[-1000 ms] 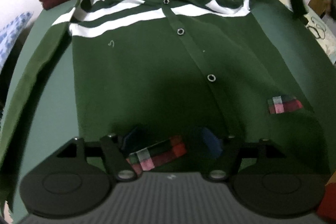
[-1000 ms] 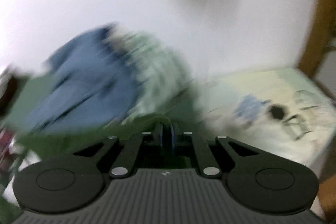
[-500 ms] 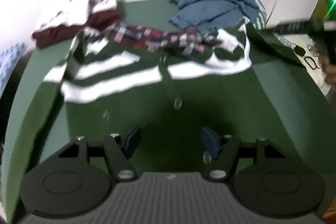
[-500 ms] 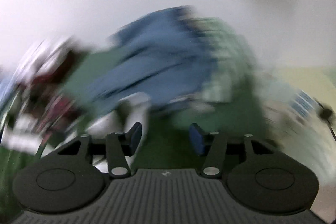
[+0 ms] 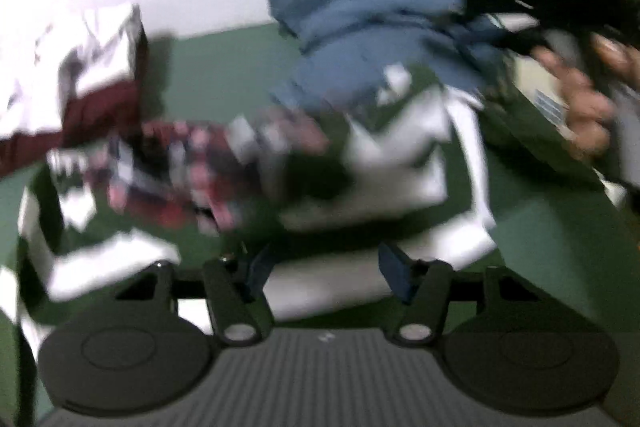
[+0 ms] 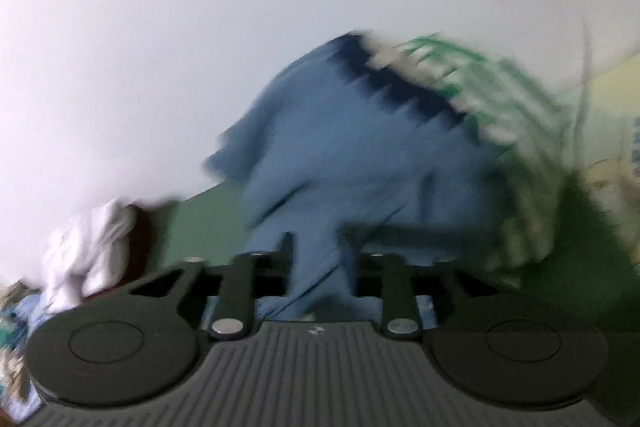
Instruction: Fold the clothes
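A dark green cardigan [image 5: 304, 187] with white stripes and a plaid collar [image 5: 192, 167] lies spread, buttoned front up, on a green table [image 5: 560, 247], its collar end toward a rumpled blue garment [image 5: 372, 39] near the wall; a white and maroon pile [image 5: 88, 83] sits at the far left corner. The step in hand appears to be taking hold of the cardigan's upper part for a first fold, and it would go best if each gripper caught a single edge near a shoulder and kept clear of the blue garment. The left gripper [image 5: 328, 267] hovers low over the striped chest, jaws half spread and closing, with cloth below them but nothing pinched. The right gripper [image 6: 316, 259], jaws narrower and also closing, has blue cloth showing in the gap, though blur hides whether the pads press on it. A person's hand [image 5: 580, 107] carries it at the cardigan's right shoulder.
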The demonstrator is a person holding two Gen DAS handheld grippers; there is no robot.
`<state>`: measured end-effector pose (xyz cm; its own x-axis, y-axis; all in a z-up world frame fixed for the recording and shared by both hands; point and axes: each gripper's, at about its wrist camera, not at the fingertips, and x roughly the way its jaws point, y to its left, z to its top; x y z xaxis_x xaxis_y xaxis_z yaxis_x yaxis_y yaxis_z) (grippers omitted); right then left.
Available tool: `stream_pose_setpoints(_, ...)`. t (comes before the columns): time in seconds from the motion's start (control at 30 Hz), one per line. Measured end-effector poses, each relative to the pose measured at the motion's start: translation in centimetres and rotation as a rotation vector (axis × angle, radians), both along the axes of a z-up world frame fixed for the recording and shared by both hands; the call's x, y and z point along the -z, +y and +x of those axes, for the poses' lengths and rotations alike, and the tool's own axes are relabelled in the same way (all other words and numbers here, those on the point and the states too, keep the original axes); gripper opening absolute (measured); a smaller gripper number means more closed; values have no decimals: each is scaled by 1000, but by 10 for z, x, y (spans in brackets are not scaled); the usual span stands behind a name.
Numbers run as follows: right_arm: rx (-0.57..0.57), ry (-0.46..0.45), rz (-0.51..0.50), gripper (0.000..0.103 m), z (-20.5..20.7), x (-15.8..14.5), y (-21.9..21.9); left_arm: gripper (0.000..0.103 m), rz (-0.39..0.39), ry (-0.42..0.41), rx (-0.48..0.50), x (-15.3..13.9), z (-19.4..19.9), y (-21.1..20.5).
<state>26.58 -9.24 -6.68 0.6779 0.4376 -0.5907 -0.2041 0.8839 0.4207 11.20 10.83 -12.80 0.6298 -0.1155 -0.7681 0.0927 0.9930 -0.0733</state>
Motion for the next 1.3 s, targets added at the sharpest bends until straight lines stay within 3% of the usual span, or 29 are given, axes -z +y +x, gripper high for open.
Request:
stream_pose_setpoints(0.07, -38, -30, -10, 34, -8, -6, -12, 61, 8, -9, -28, -1, 22, 9)
stream_pose_setpoints(0.13, -107, -68, -77, 50, -25, -5, -18, 63, 8, -16, -61, -1, 44, 22)
stream_pose_setpoints(0.2, -169, -114, -208, 59, -47, 0, -22, 64, -6, 3, -94, 2, 69, 35)
stream_pose_setpoints(0.37, -290, -209, -522, 62, -89, 36, -19, 68, -19, 75, -126, 21, 120, 42)
stream_pose_setpoints(0.4, -298, -205, -558, 62, -88, 43, -16, 69, 5, 70, -116, 22, 121, 37)
stream_pose_setpoints(0.43, -295, -192, -583, 55, -84, 49, -13, 69, 31, 64, -106, 22, 121, 32)
stream_pose_setpoints(0.47, -293, -178, -609, 41, -80, 55, -10, 69, 56, 57, -96, 23, 122, 27)
stream_pose_setpoints(0.5, -283, -162, -614, 0, -75, 58, -10, 69, 70, 48, -76, 22, 118, 24)
stream_pose_setpoints(0.7, -32, -143, -485, 13, -14, 42, -44, 75, 40, 34, 13, 16, 81, 40)
stream_pose_setpoints(0.77, 45, -112, -531, 18, 8, 51, -44, 75, 26, 34, 32, 14, 68, 43)
stream_pose_setpoints(0.8, 73, -99, -554, 32, 16, 55, -45, 75, 19, 34, 42, 13, 62, 45)
stream_pose_setpoints(0.83, 83, -90, -562, 39, 20, 56, -48, 75, 24, 25, 54, 11, 54, 44)
stream_pose_setpoints(0.9, 112, -86, -562, 41, 22, 55, -56, 75, 37, -6, 80, 5, 39, 40)
stream_pose_setpoints(0.97, 158, -126, -493, 42, 4, 39, -70, 72, 40, -48, 98, -2, 30, 38)
stream_pose_setpoints(1.07, 48, -75, -238, 48, -26, 25, -92, 68, 37, -98, 76, -8, 40, 28)
stream_pose_setpoints(1.1, -4, -35, -182, 48, -34, 26, -92, 59, 40, -109, 52, -8, 49, 24)
stream_pose_setpoints(1.13, -46, -9, -164, 47, -40, 28, -88, 51, 46, -97, 22, -4, 61, 17)
stream_pose_setpoints(1.17, -80, 13, -162, 47, -45, 32, -84, 51, 48, -56, -10, 4, 78, 13)
stream_pose_setpoints(1.23, -76, 48, -185, 47, -50, 43, -76, 59, 54, 31, -64, 22, 104, 8)
stream_pose_setpoints(1.3, 6, 103, -216, 47, -43, 57, -76, 63, 46, 21, -111, 24, 107, 9)
